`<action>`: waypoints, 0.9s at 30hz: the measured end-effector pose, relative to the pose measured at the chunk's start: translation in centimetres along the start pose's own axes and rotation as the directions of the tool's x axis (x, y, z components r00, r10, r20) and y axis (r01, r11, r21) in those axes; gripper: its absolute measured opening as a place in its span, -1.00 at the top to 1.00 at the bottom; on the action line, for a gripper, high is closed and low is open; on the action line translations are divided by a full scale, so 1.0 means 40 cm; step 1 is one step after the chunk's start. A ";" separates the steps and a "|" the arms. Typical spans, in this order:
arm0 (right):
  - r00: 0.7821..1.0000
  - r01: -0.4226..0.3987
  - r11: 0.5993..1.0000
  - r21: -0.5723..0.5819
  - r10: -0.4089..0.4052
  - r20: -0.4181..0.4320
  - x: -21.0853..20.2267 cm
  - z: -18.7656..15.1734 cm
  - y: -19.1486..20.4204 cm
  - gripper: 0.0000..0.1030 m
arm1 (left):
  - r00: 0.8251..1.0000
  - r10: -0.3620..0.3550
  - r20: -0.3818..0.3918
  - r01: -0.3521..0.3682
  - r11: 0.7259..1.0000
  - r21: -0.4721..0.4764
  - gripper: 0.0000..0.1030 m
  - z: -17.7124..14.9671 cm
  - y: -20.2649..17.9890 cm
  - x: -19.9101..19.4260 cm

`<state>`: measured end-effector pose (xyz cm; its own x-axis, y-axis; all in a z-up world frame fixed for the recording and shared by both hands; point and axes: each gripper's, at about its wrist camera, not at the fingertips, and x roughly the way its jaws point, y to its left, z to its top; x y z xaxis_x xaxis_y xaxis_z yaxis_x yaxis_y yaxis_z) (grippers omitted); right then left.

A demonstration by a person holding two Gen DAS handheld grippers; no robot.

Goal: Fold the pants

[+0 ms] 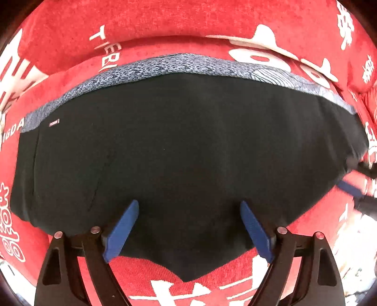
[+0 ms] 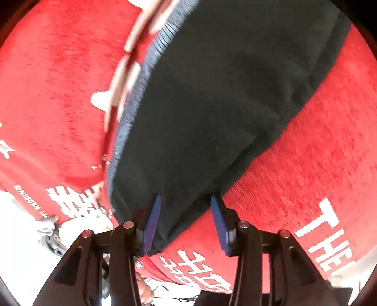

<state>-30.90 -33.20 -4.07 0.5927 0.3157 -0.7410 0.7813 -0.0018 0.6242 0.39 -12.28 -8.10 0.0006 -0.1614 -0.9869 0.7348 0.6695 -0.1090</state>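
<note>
Red printed cloth (image 1: 165, 21) under black pants (image 1: 188, 141); left gripper (image 1: 188, 226) spread above them, right gripper (image 2: 186, 219) parted around their corner; grey waistband (image 1: 188, 63) fully visible only in left view.

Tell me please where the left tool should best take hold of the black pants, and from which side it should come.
Probably the near edge of the black pants, at the pointed fold between the open pads of the left tool. Come straight down from above: the cloth lies flat on the red blanket, and this free corner is the easiest part to pinch. The grey waistband lies on the far side.
</note>
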 end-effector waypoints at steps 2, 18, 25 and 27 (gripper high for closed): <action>1.000 -0.021 1.000 -0.015 0.021 0.020 -0.015 0.016 0.004 0.08 | 1.000 -0.024 -0.006 0.024 1.000 -0.016 -0.70 0.005 0.014 -0.003; 0.983 0.180 0.960 -0.213 -0.186 -0.005 -0.007 -0.001 0.023 0.61 | 0.999 -0.016 -0.048 0.015 1.000 -0.016 -0.70 -0.003 0.040 -0.027; 0.973 0.225 0.954 -0.198 -0.231 -0.005 -0.063 -0.024 -0.001 0.14 | 0.996 0.002 -0.084 -0.003 1.000 -0.019 -0.70 0.026 -0.032 -0.050; 0.973 0.225 0.955 -0.193 -0.230 -0.004 -0.082 -0.023 -0.014 0.12 | 0.997 0.001 -0.081 -0.001 1.000 -0.001 -0.70 0.038 -0.070 -0.056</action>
<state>-33.48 -33.36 -1.75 0.3964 0.3116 -0.8636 0.8418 0.2520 0.4773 -0.62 -14.90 -5.40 -0.0531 -0.1015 -0.9934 0.7341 0.6704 -0.1078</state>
